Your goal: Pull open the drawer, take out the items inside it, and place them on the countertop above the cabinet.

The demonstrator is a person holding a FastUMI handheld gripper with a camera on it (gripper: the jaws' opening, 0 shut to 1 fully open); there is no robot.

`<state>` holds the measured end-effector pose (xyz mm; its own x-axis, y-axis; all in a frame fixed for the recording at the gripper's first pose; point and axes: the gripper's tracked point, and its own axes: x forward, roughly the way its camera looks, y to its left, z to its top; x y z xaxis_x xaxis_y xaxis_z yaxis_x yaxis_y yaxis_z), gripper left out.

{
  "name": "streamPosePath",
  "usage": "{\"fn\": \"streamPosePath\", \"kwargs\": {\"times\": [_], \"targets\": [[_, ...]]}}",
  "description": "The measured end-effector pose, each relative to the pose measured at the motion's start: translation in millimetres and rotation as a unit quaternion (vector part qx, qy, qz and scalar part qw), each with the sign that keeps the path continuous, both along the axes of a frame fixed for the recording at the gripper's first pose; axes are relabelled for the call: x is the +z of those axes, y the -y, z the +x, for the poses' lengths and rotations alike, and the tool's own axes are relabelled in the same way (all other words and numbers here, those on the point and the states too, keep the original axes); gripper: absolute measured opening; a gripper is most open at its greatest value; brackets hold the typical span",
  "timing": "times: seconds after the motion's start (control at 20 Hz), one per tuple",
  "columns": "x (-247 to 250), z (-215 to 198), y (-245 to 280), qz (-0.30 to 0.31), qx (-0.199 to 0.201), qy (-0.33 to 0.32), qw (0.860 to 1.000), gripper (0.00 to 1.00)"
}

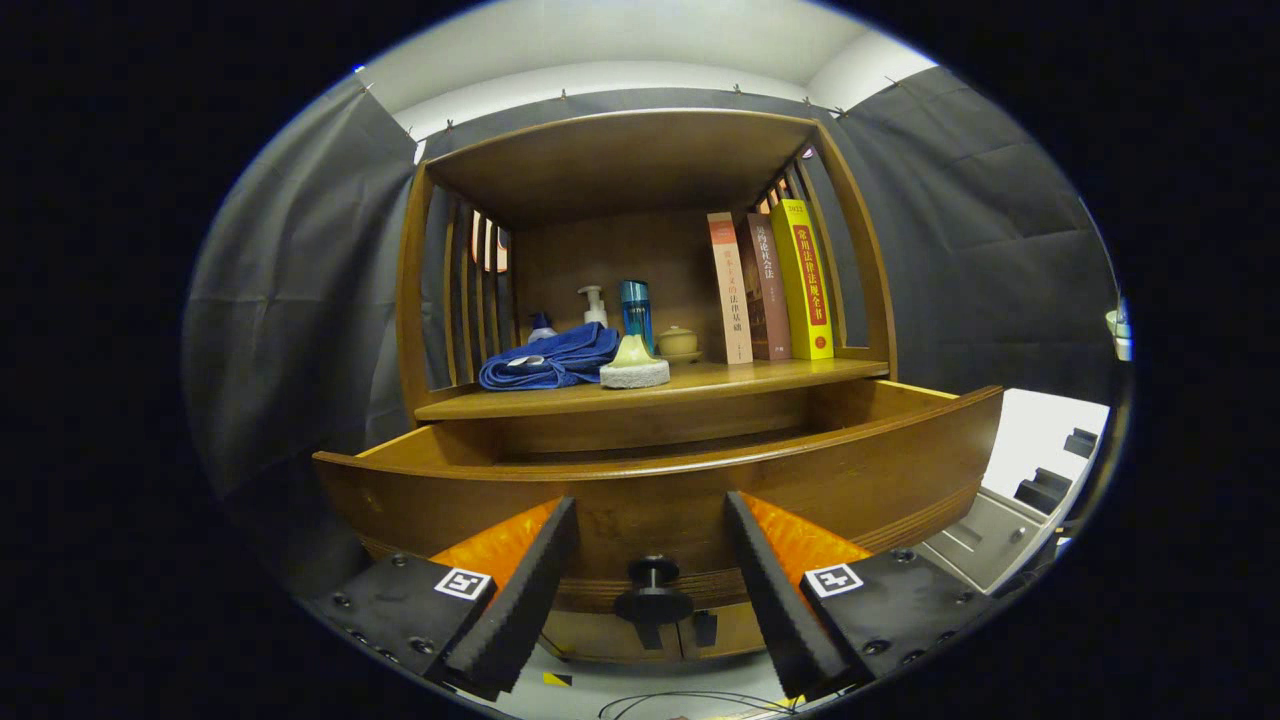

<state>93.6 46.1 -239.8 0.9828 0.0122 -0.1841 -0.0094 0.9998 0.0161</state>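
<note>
Gripper (pixel 650 590) fingers spread wide, holding nothing, knob (pixel 652 592) btwn them | drawer (pixel 700 480) pulled open, inside hidden behind front panel | blue cloth (pixel 552 358), sponge (pixel 634 372) on countertop (pixel 760 378) | risk: reaching in blind, fingers may clip drawer front.

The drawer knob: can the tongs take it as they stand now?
Probably yes. The knob sits between the open tongs, with nothing in the way; they are not yet closed on it.

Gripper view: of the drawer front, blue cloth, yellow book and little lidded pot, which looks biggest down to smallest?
1. Drawer front, though it is nearest the open gripper.
2. Blue cloth and yellow book look alike; unranked.
3. Lidded pot.
</note>
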Motion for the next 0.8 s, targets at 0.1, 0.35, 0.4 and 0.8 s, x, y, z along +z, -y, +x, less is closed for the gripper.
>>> {"fn": "streamPosePath", "kwargs": {"times": [0.1, 0.35, 0.4, 0.8], "targets": [[-2, 11, 0, -0.001, -0.001, -0.006, 1.000, 0.98], [-15, 50, -1, -0.002, -0.002, -0.014, 1.000, 0.99], [-18, 56, -2, -0.004, -0.002, -0.013, 1.000, 0.99], [-36, 99, -5, -0.017, 0.000, -0.022, 1.000, 0.99]]}}
